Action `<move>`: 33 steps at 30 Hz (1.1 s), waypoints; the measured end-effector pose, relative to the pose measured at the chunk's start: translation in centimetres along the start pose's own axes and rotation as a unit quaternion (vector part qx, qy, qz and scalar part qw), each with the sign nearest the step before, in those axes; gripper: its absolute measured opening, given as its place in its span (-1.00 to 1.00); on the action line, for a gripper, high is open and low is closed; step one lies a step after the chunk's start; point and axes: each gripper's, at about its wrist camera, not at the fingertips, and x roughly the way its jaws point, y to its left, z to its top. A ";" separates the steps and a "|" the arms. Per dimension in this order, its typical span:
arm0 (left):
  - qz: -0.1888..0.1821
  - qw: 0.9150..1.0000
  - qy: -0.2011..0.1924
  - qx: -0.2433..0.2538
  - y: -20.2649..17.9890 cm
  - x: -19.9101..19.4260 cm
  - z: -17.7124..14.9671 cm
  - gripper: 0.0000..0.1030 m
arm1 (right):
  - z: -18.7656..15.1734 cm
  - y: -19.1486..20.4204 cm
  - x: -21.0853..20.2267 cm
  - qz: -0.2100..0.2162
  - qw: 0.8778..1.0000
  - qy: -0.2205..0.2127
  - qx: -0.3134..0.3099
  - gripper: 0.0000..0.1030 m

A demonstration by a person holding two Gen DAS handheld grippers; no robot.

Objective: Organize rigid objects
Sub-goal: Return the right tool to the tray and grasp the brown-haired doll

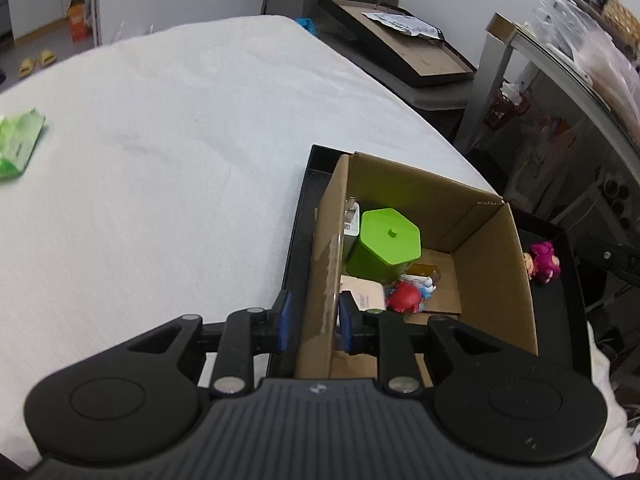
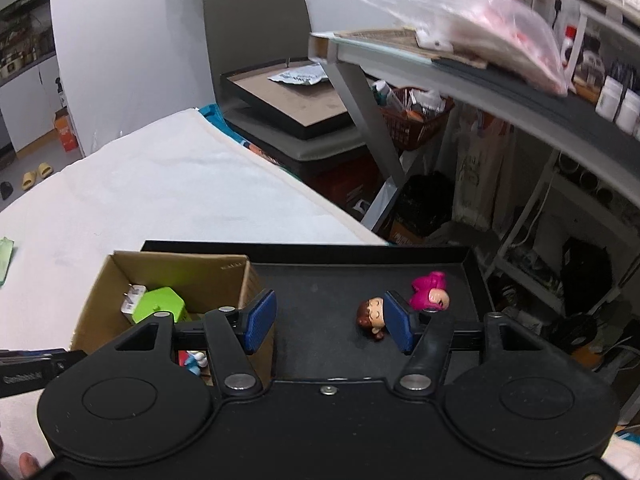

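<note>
A cardboard box (image 1: 492, 264) stands at the left end of a black tray (image 1: 560, 320). Inside it are a green hexagonal container (image 1: 386, 242), a white plug (image 1: 352, 216), a red figure (image 1: 404, 296) and a card. My left gripper (image 1: 315, 324) is shut on the box's left wall, one blue pad outside and one inside. In the right wrist view my right gripper (image 2: 330, 322) hangs open over the tray floor (image 2: 320, 280). A brown-haired doll (image 2: 370, 314) lies just inside its right finger, and a pink figure (image 2: 430, 294) lies just beyond that finger.
The tray sits at the corner of a table covered in white cloth (image 1: 180, 120), and a green packet (image 1: 18, 144) lies far left. A chair with a black frame (image 2: 288, 104) stands behind the table. Cluttered metal shelving (image 2: 500, 80) is close on the right.
</note>
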 end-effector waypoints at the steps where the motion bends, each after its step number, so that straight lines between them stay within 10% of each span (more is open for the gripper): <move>1: 0.003 1.000 0.001 0.002 -0.2 0.0 0.0 -0.56 | -0.3 -0.4 0.4 0.003 1.000 0.000 0.004 0.14; 33: 0.164 0.983 0.035 0.075 -6.6 2.0 3.3 -0.22 | -3.9 -6.7 11.6 0.034 0.994 0.014 0.105 0.14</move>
